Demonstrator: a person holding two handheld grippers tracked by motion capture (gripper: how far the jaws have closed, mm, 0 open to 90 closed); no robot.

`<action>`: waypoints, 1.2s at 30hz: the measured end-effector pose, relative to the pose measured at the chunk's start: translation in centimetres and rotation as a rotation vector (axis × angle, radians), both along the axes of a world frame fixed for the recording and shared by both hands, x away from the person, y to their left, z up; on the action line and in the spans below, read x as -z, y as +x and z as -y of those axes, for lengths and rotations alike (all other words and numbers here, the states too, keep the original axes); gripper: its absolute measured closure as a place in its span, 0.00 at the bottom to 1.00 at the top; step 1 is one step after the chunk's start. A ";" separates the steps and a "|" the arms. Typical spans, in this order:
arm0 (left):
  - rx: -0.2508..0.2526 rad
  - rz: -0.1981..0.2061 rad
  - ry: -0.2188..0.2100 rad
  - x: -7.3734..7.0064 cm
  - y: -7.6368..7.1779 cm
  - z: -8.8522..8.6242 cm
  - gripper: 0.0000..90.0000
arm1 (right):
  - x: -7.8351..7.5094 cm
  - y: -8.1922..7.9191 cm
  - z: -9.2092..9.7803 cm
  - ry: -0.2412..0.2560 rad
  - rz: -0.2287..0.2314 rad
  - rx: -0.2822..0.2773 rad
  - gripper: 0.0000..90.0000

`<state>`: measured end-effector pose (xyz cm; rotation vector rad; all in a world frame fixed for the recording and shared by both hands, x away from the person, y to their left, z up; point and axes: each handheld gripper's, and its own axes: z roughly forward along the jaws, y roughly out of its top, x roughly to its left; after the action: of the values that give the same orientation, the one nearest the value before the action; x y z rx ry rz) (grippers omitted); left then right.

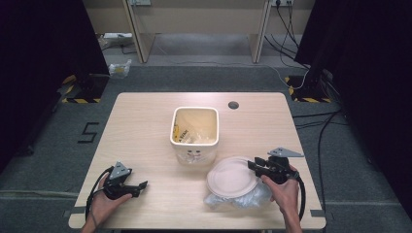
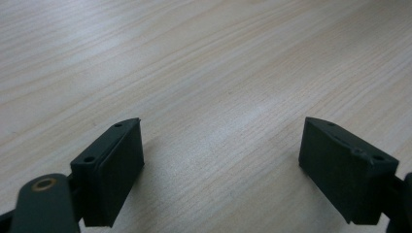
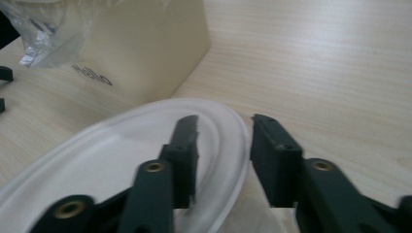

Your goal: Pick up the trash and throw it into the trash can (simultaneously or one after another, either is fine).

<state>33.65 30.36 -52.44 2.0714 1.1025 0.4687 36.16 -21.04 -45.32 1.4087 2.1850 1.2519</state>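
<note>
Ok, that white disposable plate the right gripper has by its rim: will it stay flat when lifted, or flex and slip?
The white disposable plate looks thin and moulded, so it probably weighs little and may sag away from the pinch. The right gripper straddles just the rim, one jaw over the plate and one outside, so it could pivot. It sits on a crinkled clear plastic bag, which may drag along.

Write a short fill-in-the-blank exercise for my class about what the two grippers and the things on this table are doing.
1. The right gripper has its jaws on either side of the rim of a white ____.
2. The plate lies on a crumpled clear plastic ____.
3. The left gripper is open over bare ____.
4. The cream bin stands at the ____ of the table.

Missing words: plate; bag; wood; middle
</note>
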 end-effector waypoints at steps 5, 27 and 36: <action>0.000 0.000 0.000 0.0 0.0 0.0 0.17 | 1.1 0.8 0.1 0.030 -0.083 0.006 0.49; 0.003 -0.001 0.001 0.0 0.0 0.0 0.17 | -1.0 -0.2 0.9 0.200 0.088 -0.042 0.87; 0.003 -0.001 0.001 0.0 0.1 0.0 0.17 | -2.4 -0.4 0.7 0.284 0.127 -0.070 0.91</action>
<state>33.71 30.36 -52.44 2.0739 1.0990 0.4669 35.72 -21.75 -42.90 1.3163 2.0503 1.6826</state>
